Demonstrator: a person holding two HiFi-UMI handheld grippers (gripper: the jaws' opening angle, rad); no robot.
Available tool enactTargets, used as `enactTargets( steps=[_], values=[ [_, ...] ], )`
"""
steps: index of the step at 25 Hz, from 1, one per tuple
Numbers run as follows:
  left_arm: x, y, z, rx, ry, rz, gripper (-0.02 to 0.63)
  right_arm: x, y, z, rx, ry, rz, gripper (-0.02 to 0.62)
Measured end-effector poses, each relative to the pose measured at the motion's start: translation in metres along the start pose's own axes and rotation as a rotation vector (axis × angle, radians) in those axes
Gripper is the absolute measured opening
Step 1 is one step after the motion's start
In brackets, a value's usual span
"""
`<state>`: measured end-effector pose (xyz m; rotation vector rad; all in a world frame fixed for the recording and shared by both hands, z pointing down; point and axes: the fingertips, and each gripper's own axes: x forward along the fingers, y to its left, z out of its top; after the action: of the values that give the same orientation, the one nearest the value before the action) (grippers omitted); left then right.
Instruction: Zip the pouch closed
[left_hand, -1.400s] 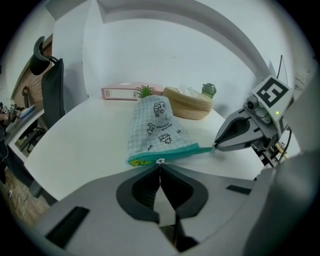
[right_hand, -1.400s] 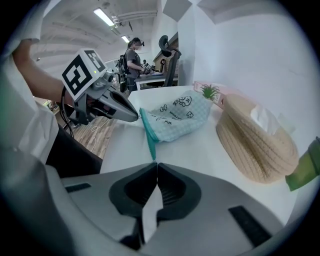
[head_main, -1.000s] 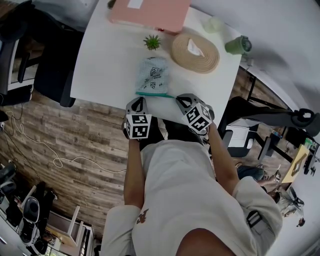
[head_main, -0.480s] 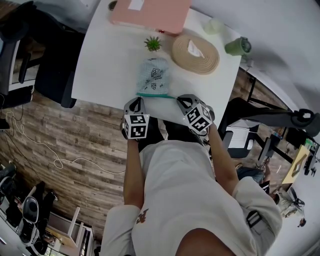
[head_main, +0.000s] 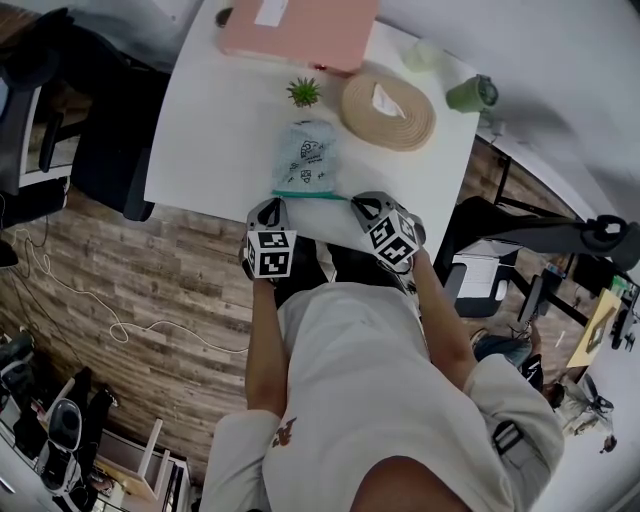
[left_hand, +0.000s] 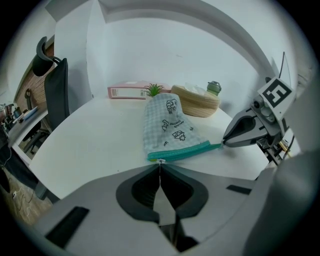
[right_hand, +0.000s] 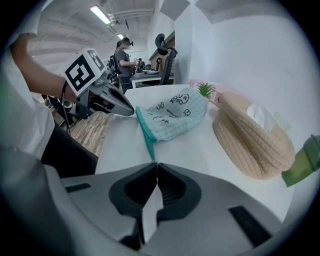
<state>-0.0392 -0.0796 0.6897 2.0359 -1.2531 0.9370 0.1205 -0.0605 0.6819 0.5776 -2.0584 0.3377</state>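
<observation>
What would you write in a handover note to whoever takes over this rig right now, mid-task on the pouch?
Left gripper: shut, pinching the zipper pull at the left end of the pouch.
Right gripper: shut on the other end of the teal zipper band.
The pouch lies on the white table.
Done: the band looks closed along its length.
Left: check the zip, then release both.

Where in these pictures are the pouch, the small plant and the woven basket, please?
pouch (head_main: 305, 155): head view, on the middle of its printed fabric.
small plant (head_main: 303, 92): head view, on its green leaves.
woven basket (head_main: 415, 125): head view, on its coiled rim.
</observation>
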Motion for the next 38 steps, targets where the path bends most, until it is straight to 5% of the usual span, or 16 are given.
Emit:
enactTargets(
  steps=[18,28,38],
  values=[
    [-0.023,-0.003,0.019,0.010,-0.115,-0.030,0.070,-0.008,0.003,0.009,0.043,-0.083,-0.077,0.080],
    [-0.079,-0.004,0.096,0.061,-0.378,-0.017,0.153,-0.078,-0.024,0.100,0.122,-0.453,-0.243,0.130],
    [-0.144,0.006,0.179,0.145,-0.628,-0.018,0.218,-0.155,-0.049,0.169,0.143,-0.686,-0.438,0.201]
  ],
)
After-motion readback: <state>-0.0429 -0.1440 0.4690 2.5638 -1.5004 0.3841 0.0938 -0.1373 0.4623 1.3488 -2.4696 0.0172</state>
